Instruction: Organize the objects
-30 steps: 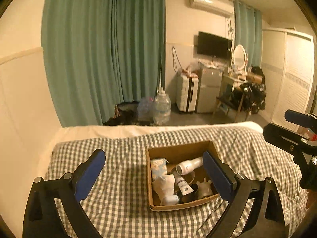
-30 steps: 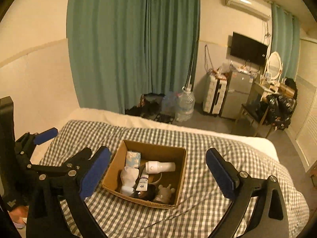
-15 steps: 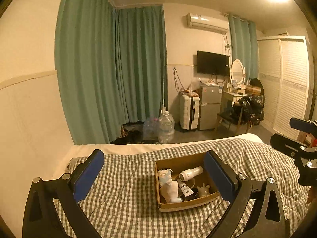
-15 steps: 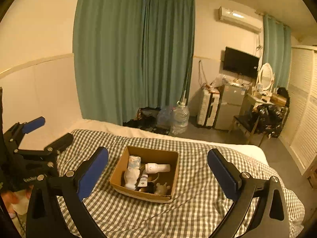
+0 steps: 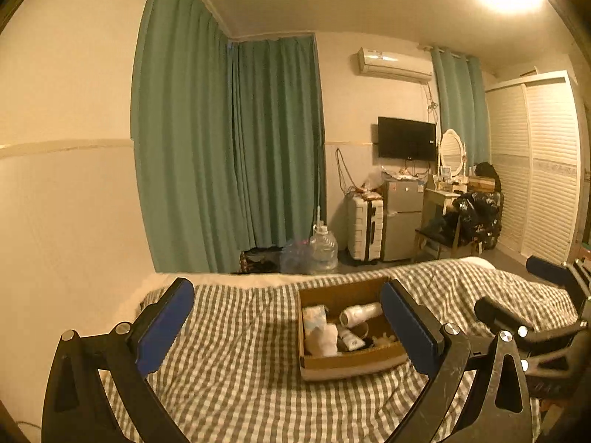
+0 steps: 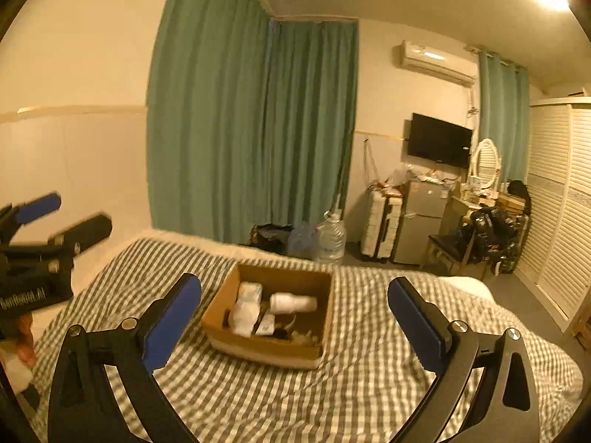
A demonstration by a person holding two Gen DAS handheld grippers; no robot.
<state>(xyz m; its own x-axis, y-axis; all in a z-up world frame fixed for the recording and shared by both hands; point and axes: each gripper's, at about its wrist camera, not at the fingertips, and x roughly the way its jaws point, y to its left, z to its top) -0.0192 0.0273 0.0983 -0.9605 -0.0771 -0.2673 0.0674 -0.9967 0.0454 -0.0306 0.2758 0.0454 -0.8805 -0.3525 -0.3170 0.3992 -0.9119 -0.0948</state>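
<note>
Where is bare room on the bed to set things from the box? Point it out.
Two free patches on the checked bedspread: one between the cardboard box and the cream wall, one past the box toward the wardrobe side. The near strip before the box is bare too. The box itself is crowded: white bottle, tissue pack and small items. Both grippers, left and right, are open and empty.

Both pairs of fingers are black with blue pads. Beyond and between them, the bed's cover is checked grey and white. On it sits a brown cardboard box holding a white bottle and a pale blue-white packet. Farther off hang green curtains; a black television is on the cream wall.
</note>
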